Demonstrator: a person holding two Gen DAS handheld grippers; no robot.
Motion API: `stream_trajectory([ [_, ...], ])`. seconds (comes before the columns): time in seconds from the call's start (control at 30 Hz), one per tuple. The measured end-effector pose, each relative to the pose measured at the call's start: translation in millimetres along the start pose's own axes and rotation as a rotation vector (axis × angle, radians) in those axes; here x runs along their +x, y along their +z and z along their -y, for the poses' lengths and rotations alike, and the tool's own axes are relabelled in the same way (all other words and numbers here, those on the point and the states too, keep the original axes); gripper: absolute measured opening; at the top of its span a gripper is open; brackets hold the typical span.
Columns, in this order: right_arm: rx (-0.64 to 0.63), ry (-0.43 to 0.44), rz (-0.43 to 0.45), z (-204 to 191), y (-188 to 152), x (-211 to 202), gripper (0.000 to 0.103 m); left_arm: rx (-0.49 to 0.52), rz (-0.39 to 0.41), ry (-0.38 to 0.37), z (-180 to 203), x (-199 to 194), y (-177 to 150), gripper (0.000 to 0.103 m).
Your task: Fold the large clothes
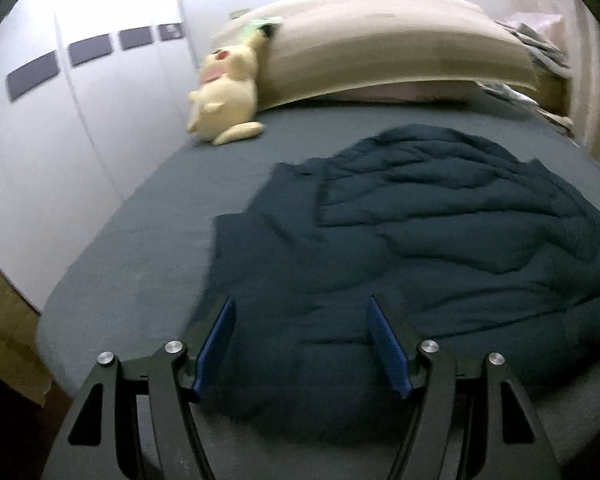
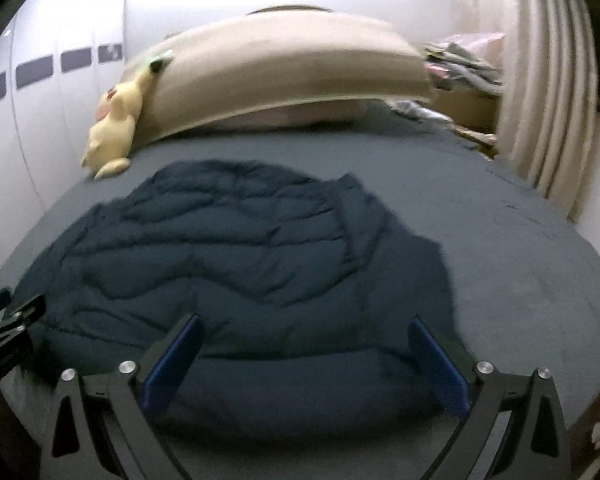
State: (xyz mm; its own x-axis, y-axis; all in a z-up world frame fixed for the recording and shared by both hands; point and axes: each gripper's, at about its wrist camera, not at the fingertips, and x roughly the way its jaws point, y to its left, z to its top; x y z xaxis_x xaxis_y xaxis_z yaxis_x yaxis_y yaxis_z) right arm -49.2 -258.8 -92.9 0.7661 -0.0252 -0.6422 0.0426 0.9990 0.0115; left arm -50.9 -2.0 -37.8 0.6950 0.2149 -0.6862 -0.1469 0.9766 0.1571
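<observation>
A yellow plush toy (image 1: 224,92) is propped at the bed's far left corner, leaning against a long beige headboard cushion (image 1: 380,40) that runs along the far edge. Crumpled cloths & papers (image 2: 464,64) are piled past the far right corner, next to a pleated beige curtain (image 2: 548,92). White wardrobe doors (image 1: 80,128) w/ dark rectangular patches are seen along the left side. Nothing is seen lying btw. the grippers and the garment.

The dark teal quilted jacket (image 1: 420,232) is spread on the grey bed sheet (image 1: 140,240), approx. mid-bed and reaching to the near edge. Its surface is puffy, w/ stitched bands and many wrinkles; one panel is folded over at the far left part, and the near hem bulges in a rounded roll.

The left gripper (image 1: 303,340) is held over the near hem w/ jaws apart; blue pads (image 1: 216,344) are seen either side of the fabric, not pressing it. The right gripper (image 2: 306,364) is likewise spread wide above the near hem, w/ nothing clamped. Frames are motion-blurred.
</observation>
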Motion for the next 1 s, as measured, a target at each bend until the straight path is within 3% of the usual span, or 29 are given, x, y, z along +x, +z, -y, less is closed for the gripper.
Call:
stream_trajectory([
  [0.1,0.069,-0.004,-0.047,22.7,-5.4,11.8,0.103,-0.050,-0.039,0.038,-19.0,8.2,-8.9,0.068],
  [0.23,0.104,0.017,-0.151,35.1,-18.5,40.9,0.103,-0.071,-0.086,0.010,-28.6,24.0,-17.3,0.072],
  [0.33,0.092,0.003,-0.151,31.7,-21.3,44.2,0.103,-0.043,-0.086,0.031,-21.0,28.0,-19.6,0.072],
  [0.73,0.113,0.055,-0.186,39.0,-21.7,51.2,0.103,-0.063,-0.103,-0.023,-27.7,39.0,-22.6,0.074],
  [0.9,0.118,0.068,-0.174,41.5,-28.4,55.7,0.103,-0.130,-0.128,-0.077,-40.0,50.8,-30.6,0.085],
  [1.0,0.123,0.072,-0.199,43.6,-23.4,53.0,0.103,-0.192,-0.160,-0.116,-50.8,48.1,-25.4,0.084],
])
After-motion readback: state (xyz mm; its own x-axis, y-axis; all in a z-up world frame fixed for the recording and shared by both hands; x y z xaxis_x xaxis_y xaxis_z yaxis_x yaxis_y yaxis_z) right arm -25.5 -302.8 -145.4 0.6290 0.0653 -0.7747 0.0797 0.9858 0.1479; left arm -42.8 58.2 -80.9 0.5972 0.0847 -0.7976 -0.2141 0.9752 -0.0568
